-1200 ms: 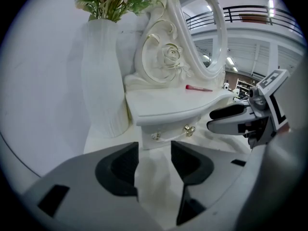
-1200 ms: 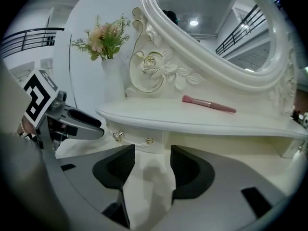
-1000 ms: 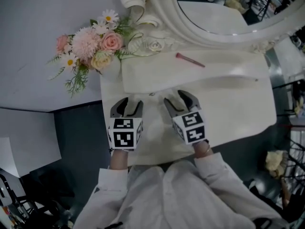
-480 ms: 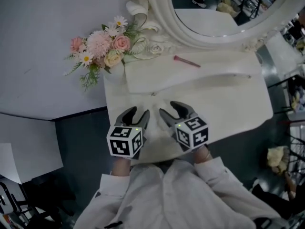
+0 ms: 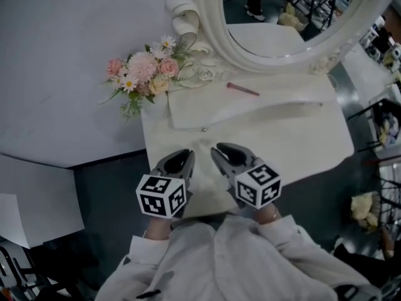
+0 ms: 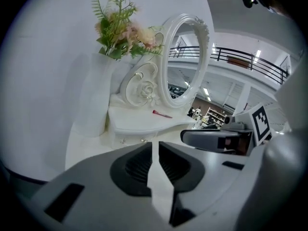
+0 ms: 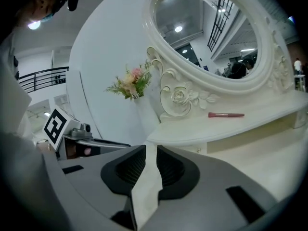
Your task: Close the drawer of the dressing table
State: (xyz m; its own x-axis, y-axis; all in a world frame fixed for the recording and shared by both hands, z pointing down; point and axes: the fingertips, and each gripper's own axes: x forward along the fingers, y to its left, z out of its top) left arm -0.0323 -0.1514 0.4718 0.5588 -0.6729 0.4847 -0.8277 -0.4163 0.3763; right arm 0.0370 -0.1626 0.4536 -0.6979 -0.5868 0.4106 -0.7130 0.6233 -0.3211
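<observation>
White drawer (image 5: 203, 128), apparently flush. Left hand-held gripper (image 5: 187, 155) and right hand-held gripper (image 5: 219, 150): jaws just narrowed to slits, empty, above table (image 5: 301, 149). Risk: rebound leaving drawer ajar, unnoticed.

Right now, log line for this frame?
left gripper: empty, jaws just been closing, narrow gap | right gripper: same | drawer: looks shut

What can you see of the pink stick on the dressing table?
The pink stick is slim and straight, too small to tell whether it is a pencil, brush or lipstick. It lies flat and slightly slanted on the raised back level of the white dressing table, just in front of the mirror frame and right of the flowers. Only the tabletop touches it.
</observation>
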